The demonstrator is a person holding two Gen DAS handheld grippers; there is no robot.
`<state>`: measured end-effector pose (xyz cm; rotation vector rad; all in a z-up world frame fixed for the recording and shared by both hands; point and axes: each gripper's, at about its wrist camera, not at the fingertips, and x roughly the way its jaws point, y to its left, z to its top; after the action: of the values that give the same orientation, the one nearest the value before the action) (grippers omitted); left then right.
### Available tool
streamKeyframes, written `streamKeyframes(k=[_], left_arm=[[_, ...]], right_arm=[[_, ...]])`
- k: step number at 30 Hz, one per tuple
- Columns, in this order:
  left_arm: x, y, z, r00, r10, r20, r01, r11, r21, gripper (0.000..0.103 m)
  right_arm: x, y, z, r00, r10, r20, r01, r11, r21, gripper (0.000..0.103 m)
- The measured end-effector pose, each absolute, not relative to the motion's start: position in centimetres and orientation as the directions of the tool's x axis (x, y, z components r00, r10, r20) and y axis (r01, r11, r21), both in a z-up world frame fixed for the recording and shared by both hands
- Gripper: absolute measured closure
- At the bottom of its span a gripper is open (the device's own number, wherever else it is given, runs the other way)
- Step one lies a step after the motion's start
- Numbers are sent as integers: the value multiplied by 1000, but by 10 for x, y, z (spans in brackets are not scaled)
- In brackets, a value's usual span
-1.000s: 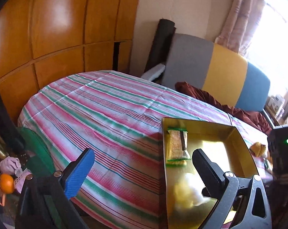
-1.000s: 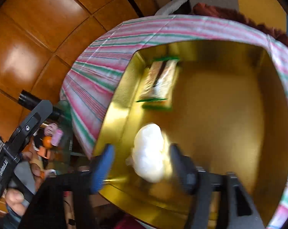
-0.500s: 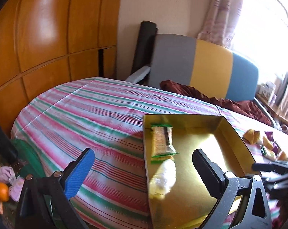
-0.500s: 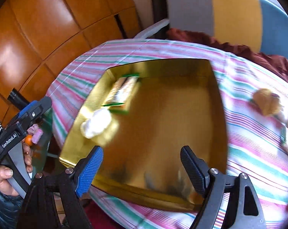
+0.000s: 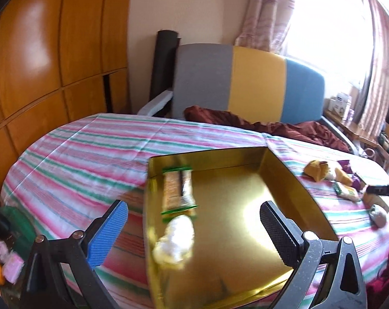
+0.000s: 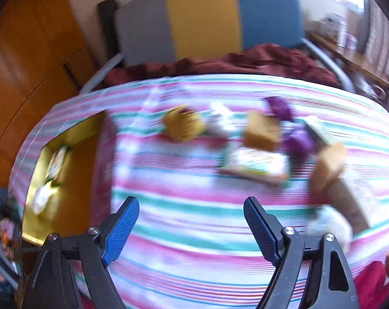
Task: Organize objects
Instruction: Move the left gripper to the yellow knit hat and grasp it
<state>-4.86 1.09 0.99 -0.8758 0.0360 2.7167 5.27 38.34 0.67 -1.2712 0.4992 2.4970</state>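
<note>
A gold tin tray (image 5: 279, 170) lies on the striped tablecloth (image 5: 91, 144). Inside it are a green-edged snack bar (image 5: 177, 190) and a white wrapped sweet (image 5: 177, 239). My left gripper (image 5: 194, 224) is open and empty above the tray's near side. My right gripper (image 6: 191, 221) is open and empty over bare cloth, right of the tray (image 6: 65, 188). Ahead of it, blurred, lie loose snacks: a yellow packet (image 6: 184, 126), a brown cake (image 6: 261, 131), purple sweets (image 6: 297, 141), a flat green-edged packet (image 6: 256, 164) and a white sweet (image 6: 328, 224).
A chair with a grey, yellow and blue back (image 5: 248, 82) and a dark red cloth (image 5: 271, 126) stand behind the table. Wooden panels (image 5: 39, 64) fill the left. A small orange and pink items (image 5: 3, 267) lie low beyond the table's left edge.
My right gripper let go of the white sweet inside the tray, then swung right from the tray to over the loose snacks. My left gripper's view shifted right, staying open.
</note>
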Motion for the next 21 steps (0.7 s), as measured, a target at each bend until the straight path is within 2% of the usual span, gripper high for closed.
streamKeyframes(k=[6, 8, 10, 12, 21], left_arm=[[-47, 54, 20, -749, 324, -578, -371, -928, -39, 0], [-46, 71, 24, -741, 342, -578, -401, -916, -28, 0], [-47, 90, 28, -730, 361, -580, -432, -902, -18, 0], [-48, 111, 31, -711, 384, -589, -466, -884, -13, 0], [-62, 213, 42, -616, 467, -634, -609, -793, 8, 0]], right_arm=[[109, 486, 2, -574, 287, -767, -668, -706, 235, 18], [133, 516, -14, -562, 297, -772, -751, -574, 326, 18], [156, 539, -24, -630, 236, -740, -750, -434, 500, 18], [169, 548, -24, -639, 265, -722, -759, -369, 537, 18], [149, 539, -24, -684, 176, -708, -692, -461, 555, 18]])
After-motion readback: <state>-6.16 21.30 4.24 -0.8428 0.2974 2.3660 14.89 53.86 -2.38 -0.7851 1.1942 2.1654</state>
